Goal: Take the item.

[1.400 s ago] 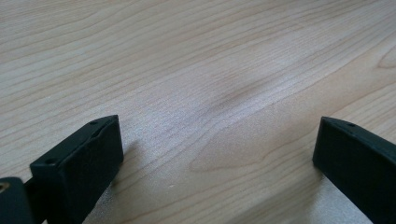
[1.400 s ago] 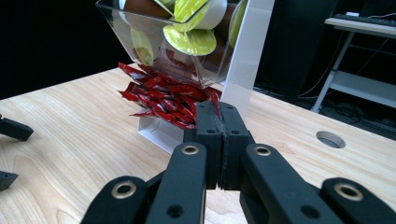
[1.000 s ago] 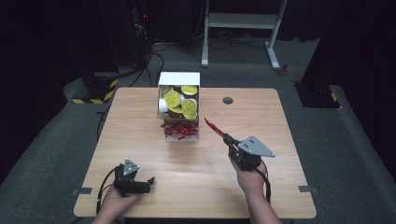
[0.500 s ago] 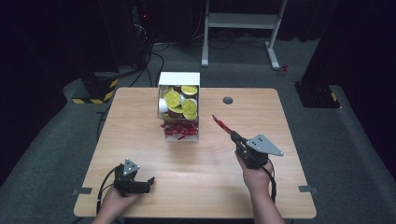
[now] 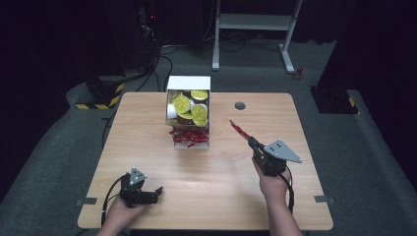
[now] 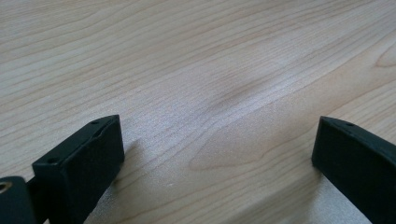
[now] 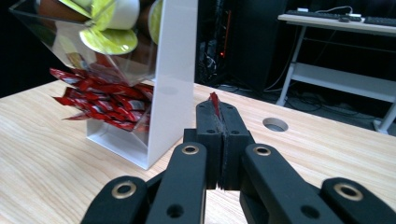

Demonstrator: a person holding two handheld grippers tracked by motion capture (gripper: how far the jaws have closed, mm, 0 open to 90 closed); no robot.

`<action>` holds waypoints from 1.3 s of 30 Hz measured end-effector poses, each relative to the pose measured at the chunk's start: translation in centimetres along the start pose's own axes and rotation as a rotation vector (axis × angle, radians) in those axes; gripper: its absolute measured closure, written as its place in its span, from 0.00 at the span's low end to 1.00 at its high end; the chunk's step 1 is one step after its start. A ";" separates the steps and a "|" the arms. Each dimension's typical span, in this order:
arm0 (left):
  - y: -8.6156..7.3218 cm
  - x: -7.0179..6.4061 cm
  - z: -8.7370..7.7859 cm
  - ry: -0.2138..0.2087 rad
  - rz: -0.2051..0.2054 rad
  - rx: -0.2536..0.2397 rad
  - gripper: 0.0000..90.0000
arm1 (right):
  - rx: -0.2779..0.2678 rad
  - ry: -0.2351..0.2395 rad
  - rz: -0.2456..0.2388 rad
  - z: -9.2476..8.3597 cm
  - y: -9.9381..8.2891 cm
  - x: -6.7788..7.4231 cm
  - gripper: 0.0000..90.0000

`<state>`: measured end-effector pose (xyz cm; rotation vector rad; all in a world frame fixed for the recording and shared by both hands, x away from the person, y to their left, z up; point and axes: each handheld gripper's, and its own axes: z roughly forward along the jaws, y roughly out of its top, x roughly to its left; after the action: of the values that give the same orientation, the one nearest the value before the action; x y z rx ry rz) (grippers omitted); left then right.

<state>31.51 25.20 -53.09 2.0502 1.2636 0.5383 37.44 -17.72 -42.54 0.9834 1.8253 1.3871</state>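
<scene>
Standing beside right tongs (image 7: pixel 219 140): dispenser (image 7: pixel 170 79), packets (image 7: pixel 107 105).

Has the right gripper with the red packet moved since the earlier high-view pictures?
Yes. The right gripper, shut on the red packet, has drifted away from the white dispenser box, toward the table's right edge.

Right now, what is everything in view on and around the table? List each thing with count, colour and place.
Table: one, light wood, centre, with a round hole near its far edge.
Dispenser box: one, white with a clear front, far middle of the table.
Capsules: several, yellow-green lids, upper compartment of the box.
Packets: a heap, red, lower compartment of the box.
Single packet: one, red, pinched in the right gripper.
White desk frame: one, beyond the table.
Left gripper: black, open, lying on the near left of the table.
Right gripper: black, shut on the single packet.
</scene>
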 end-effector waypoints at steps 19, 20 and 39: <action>-0.2 -0.1 -0.3 0.005 0.005 -0.005 0.05 | 0.055 -0.097 0.005 0.9 -1.5 -2.9 1.00; -0.2 -0.2 -0.3 0.005 0.005 -0.005 0.05 | 0.058 -0.103 0.005 1.0 -1.6 -3.1 1.00; -0.2 -0.1 -0.2 -0.007 0.002 -0.004 0.05 | 0.135 -0.189 0.046 0.7 -3.9 -6.0 1.00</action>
<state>31.22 25.19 -53.07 2.0487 1.2552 0.5338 40.39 -23.15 -46.18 1.1902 1.7819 1.1667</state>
